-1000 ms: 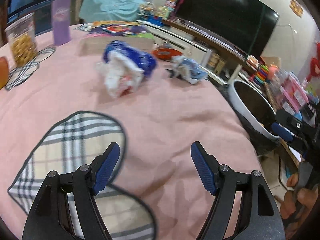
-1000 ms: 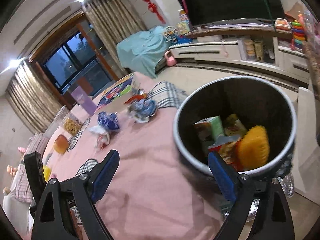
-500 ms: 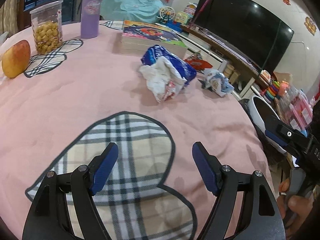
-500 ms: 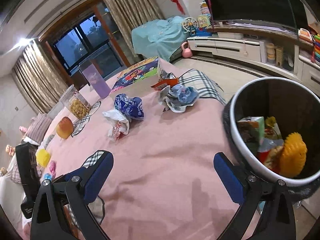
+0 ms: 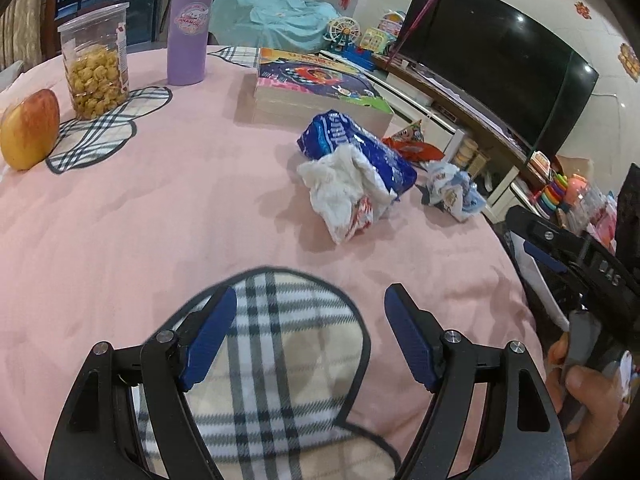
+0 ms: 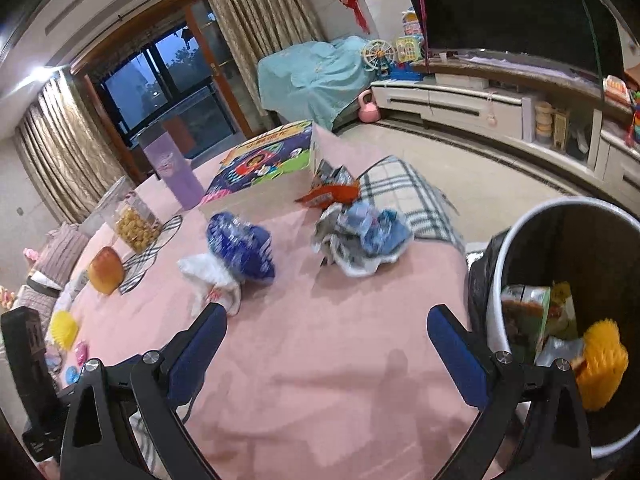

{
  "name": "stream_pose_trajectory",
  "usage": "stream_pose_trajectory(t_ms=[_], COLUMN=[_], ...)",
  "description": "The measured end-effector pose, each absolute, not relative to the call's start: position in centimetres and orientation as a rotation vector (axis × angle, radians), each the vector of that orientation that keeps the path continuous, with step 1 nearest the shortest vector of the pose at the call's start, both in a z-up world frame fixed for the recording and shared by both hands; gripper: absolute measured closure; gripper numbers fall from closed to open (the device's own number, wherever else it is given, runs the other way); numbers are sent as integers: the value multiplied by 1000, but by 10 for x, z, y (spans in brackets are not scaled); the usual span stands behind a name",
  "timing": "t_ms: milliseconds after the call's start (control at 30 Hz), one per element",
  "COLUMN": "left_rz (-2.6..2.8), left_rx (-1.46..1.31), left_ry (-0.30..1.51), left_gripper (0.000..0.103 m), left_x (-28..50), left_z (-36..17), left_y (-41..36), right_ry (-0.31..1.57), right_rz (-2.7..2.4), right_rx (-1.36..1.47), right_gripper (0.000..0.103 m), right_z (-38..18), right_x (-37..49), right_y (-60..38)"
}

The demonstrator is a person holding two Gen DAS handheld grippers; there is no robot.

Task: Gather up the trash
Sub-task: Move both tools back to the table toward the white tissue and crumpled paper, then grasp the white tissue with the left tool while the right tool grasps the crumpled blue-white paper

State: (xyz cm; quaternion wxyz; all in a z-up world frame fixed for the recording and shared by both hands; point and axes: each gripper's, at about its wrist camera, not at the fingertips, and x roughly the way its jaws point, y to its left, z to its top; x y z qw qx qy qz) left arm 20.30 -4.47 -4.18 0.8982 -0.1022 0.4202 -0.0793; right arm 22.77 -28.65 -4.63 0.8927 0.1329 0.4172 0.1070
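1. Trash lies in three pieces on the pink tablecloth (image 5: pixel 168 216): a blue wrapper (image 5: pixel 356 148) with crumpled white tissue (image 5: pixel 340 190) touching its near side, a crumpled pale-blue wrapper (image 5: pixel 452 190) near the table's right edge, and an orange snack packet (image 5: pixel 412 144) beside the picture book (image 5: pixel 316 88).
2. My left gripper (image 5: pixel 310 334) is spread wide with nothing between its blue pads (image 5: pixel 208 336). It hangs over a plaid heart patch (image 5: pixel 280 360), well short of the tissue.
3. My right gripper (image 6: pixel 324 350) is likewise wide open and holds nothing. It sits above bare cloth, with the tissue (image 6: pixel 210 276) just beyond its left fingertip.
4. A trash bin (image 6: pixel 498 280) stands off the table edge at my right. Inside it are a green carton (image 6: pixel 520 316) and a yellow bristly object (image 6: pixel 602 364), possibly a brush; the right wrist view is blurred.
5. Far left on the table: an apple (image 5: pixel 30 128), a clear snack jar (image 5: pixel 96 64) and a purple tumbler (image 5: pixel 188 28).
6. In the left wrist view, my right hand (image 5: pixel 588 396) grips its tool's handle at the lower right.
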Motion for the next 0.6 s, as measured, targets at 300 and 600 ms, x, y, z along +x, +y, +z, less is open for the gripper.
stream_pose_trajectory(t_ms=[300, 600], left_rz=[-180, -198], left_rx=[-218, -209], left_ry=[873, 901], left_gripper=[25, 27], left_x=[239, 269], left_z=[-39, -53], left_y=[-50, -59], right_ry=[889, 970], right_rz=[177, 128], right_rx=[225, 133], right_gripper=[3, 12], right_z=[-56, -81], right_x=[268, 307], right_y=[-283, -271])
